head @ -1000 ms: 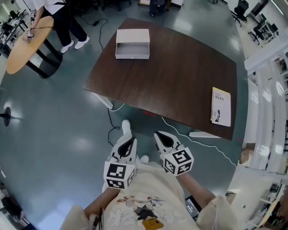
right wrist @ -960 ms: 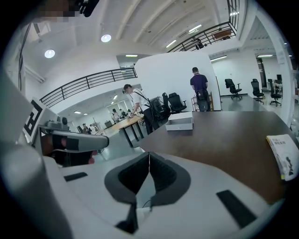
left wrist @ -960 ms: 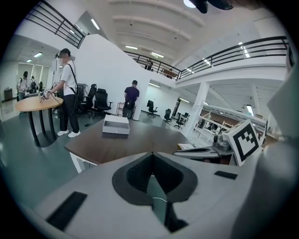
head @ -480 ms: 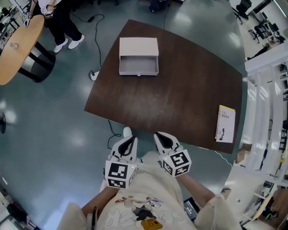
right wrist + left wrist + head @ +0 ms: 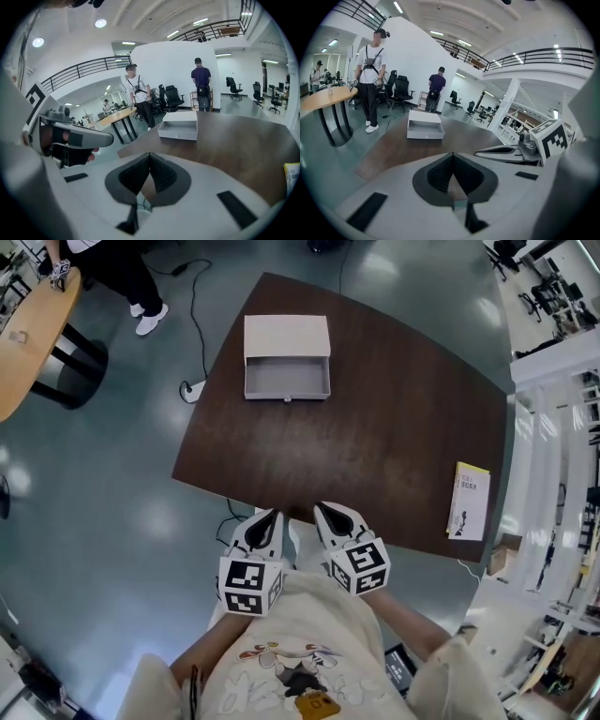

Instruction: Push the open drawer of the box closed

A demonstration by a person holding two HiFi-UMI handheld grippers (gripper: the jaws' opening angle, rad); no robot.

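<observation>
**Near field.** We hold both tongs close to the body, short of the near edge of the dark surface (image 5: 375, 437). The left tongs (image 5: 269, 519) are pressed together with nothing between them. The right tongs (image 5: 326, 513) are likewise pressed together and carry nothing. They lie side by side, tips pointing toward the surface.

**Middle field.** At the right edge a yellow-topped booklet (image 5: 469, 500) lies flat, well apart from everything else.

**Far field.** The pale grey box (image 5: 287, 334) stands on the far left part of the surface. Its drawer (image 5: 287, 379) is pulled out toward us and is empty so far as we can see. A small knob (image 5: 287, 398) sits at the middle of the drawer's front wall. Box and tongs are well apart, so we judge the push not yet begun; the reach across the surface comes first.

**Hazards, as we judge them.**
- The box looks light and nothing braces it. A push on the drawer front may slide the whole box toward the far edge instead of seating the drawer.
- A push placed off the middle of the front could skew the drawer so that it binds.
- A fast approach with the narrow closed tips could strike the thin front wall and knock the box askew.
</observation>
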